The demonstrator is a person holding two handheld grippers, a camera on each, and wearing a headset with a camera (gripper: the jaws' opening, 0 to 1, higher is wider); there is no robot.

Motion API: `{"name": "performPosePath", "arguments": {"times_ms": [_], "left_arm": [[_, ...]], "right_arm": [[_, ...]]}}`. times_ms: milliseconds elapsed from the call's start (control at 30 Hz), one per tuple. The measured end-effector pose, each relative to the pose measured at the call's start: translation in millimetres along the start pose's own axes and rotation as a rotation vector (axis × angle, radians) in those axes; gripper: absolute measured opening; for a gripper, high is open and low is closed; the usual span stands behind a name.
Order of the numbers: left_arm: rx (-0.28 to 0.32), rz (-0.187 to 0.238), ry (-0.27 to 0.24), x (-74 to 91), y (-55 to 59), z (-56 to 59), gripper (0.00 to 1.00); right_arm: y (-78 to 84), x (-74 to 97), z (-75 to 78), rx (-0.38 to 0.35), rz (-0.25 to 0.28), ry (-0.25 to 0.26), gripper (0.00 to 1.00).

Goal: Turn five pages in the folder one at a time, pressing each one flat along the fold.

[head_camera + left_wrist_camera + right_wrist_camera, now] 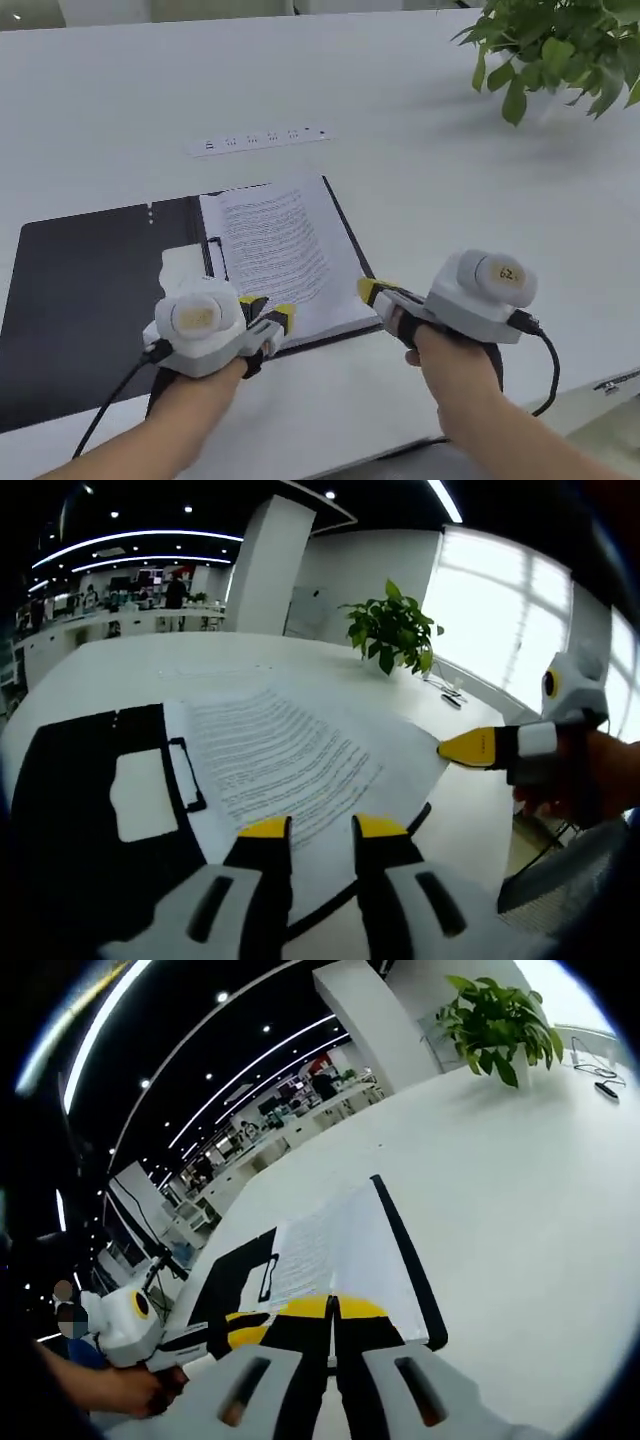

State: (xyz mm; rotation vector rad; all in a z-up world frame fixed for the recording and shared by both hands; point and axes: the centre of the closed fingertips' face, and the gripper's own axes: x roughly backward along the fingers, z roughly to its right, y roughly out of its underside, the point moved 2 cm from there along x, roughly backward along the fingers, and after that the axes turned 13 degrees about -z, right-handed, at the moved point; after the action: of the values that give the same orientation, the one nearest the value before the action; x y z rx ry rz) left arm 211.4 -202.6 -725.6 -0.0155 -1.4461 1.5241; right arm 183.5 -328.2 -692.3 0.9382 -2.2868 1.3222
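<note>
A black folder (90, 290) lies open on the white table, with a printed page (275, 245) on its right half and a clip at the fold. My left gripper (268, 312) hovers over the page's near edge, its yellow-tipped jaws a little apart with nothing between them (322, 828). My right gripper (368, 290) is at the page's right edge near the lower corner, jaws pressed together (333, 1306). I cannot tell whether a sheet is caught between them. The page (290, 750) reaches right up to the right gripper's tip (465, 748).
A white power strip (258, 139) lies beyond the folder. A potted green plant (560, 50) stands at the far right. The table's front edge runs just under my hands, and cables trail from both grippers.
</note>
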Motion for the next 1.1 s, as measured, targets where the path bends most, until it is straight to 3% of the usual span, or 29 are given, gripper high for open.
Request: {"name": "performPosePath", "arguments": {"times_ms": [167, 467, 667, 767, 900, 1100], "left_arm": [[0.002, 0.048, -0.033, 34.2, -6.9, -12.4, 0.20], [0.023, 0.134, -0.114, 103.8, -11.2, -47.8, 0.24], [0.042, 0.165, -0.183, 142.7, -3.0, -76.3, 0.24], [0.049, 0.178, -0.208, 158.2, 2.1, -85.4, 0.24], [0.070, 0.186, -0.246, 176.1, 12.0, -97.8, 0.23], [0.091, 0.198, -0.288, 193.2, 23.1, -110.3, 0.23]], "right_arm": [[-6.2, 4.6, -35.5, 0.028, 0.038, -0.077, 0.00], [-4.7, -2.0, -100.9, 0.073, 0.043, -0.204, 0.00], [4.9, -18.9, -146.2, 0.120, 0.006, -0.276, 0.00], [13.4, -30.9, -167.5, 0.139, -0.023, -0.304, 0.00], [29.0, -48.0, -187.1, 0.166, -0.075, -0.320, 0.00], [51.4, -66.8, -204.1, 0.203, -0.149, -0.321, 0.00]]}}
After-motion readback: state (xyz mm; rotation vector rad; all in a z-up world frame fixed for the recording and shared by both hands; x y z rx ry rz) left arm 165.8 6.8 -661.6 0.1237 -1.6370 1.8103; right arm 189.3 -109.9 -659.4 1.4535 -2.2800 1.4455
